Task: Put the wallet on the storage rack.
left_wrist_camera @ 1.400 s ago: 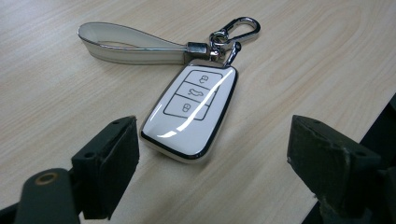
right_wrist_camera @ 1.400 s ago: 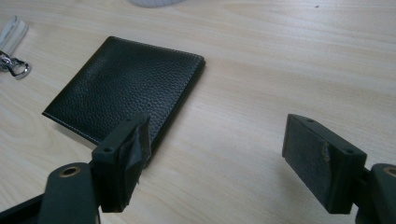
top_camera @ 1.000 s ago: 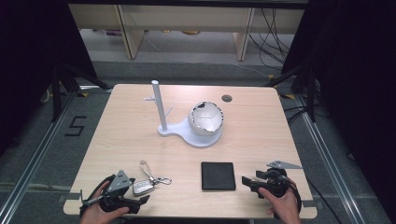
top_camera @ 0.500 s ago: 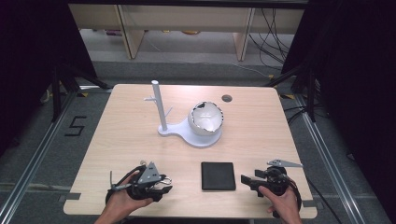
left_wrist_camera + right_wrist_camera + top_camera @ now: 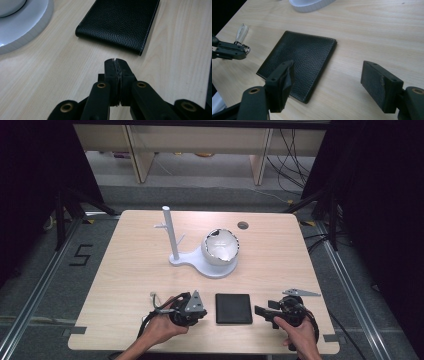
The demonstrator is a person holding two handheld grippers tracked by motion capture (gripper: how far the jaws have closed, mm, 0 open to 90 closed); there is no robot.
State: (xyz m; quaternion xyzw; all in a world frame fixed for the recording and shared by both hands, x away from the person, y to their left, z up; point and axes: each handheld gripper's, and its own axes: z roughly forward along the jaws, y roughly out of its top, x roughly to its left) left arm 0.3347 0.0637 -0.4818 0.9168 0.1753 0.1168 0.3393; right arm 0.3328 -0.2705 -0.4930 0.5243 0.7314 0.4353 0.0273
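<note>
The left gripper (image 5: 199, 309), jaws pressed together with nothing visible between them, sits just beside the black wallet (image 5: 233, 308), at its nine o'clock. The right gripper (image 5: 261, 310), jaws apart, waits at three o'clock.

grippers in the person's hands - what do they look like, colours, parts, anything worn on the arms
Both are matt black plastic. The left claw has two flat blocky fingers on hinged link arms with brass-coloured pivot pins. The right claw has the same links and rectangular pads. In the high view each carries a grey three-cornered plate on top, and a dark cable trails from the left one. The forearms are bare, no sleeves or gloves.
</note>
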